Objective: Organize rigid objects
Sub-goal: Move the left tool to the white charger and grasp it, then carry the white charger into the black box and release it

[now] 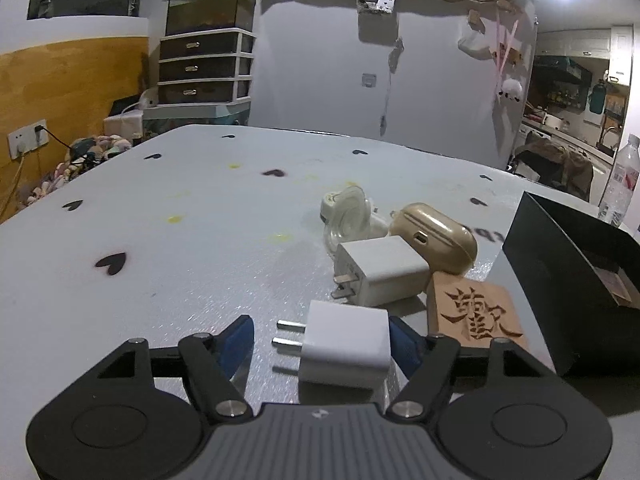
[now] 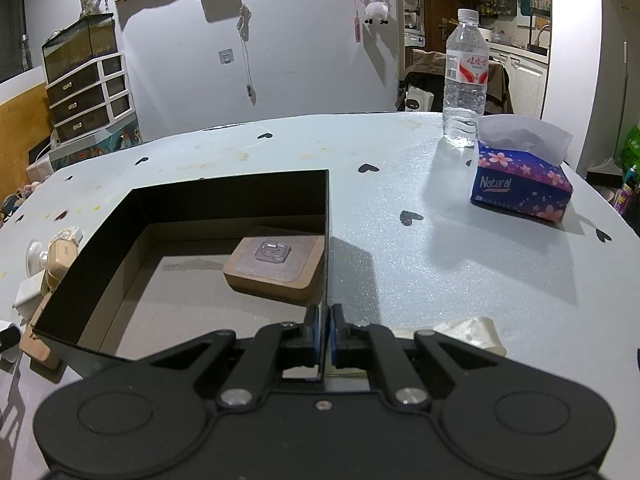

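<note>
at the box (image 2: pixel 224 188) wall, right fingers (image 2: pixel 316 330) pinch shut.

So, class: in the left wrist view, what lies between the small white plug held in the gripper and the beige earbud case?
A larger white charger lies between the small white plug and the beige earbud case, seen in the left wrist view.

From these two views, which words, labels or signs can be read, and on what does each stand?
"Natural": tissue box, front face.
Red Chinese characters: water bottle label, too small to read.
One carved Chinese character: wooden block, too stylised to read with certainty.
Printed mark: round white item, blurred.
</note>
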The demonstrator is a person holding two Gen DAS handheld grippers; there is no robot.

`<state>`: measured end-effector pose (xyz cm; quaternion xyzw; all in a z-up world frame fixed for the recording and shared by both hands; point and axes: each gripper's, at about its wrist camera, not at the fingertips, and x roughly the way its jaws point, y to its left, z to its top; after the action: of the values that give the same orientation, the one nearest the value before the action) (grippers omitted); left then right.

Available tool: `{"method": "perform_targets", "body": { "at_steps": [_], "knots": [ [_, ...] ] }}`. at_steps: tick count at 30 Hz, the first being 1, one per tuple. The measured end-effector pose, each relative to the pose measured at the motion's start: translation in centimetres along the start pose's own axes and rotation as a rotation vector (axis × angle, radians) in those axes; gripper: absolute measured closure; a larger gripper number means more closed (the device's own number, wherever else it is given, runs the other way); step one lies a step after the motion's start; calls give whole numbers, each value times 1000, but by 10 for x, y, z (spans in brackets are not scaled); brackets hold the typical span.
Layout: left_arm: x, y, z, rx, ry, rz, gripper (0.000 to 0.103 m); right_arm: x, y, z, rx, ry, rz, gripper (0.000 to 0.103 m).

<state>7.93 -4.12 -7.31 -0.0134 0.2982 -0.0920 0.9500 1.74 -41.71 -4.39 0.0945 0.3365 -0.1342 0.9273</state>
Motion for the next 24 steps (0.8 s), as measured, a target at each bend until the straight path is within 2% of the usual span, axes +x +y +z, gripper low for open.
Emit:
{"method": "perform_targets", "body": {
  "at_steps": [3, 8, 12, 17, 24],
  "knots": [
    [0, 0, 1, -5, -2, -19, 44, 0, 0, 0, 1, 0, 0, 97],
    [-5, 0, 1, -34, 5, 10, 44, 0, 0, 0, 1, 0, 1, 97],
    [-18, 0, 12, -58, -23, 8, 44, 0, 0, 0, 1, -1, 0, 97],
    [-38, -25, 30, -19, -58, -58, 44, 0, 0, 0, 1, -1, 0, 97],
    [-34, -74, 55, -14, -19, -231, 44, -1, 0, 0, 0, -1, -1, 97]
  ]
}}
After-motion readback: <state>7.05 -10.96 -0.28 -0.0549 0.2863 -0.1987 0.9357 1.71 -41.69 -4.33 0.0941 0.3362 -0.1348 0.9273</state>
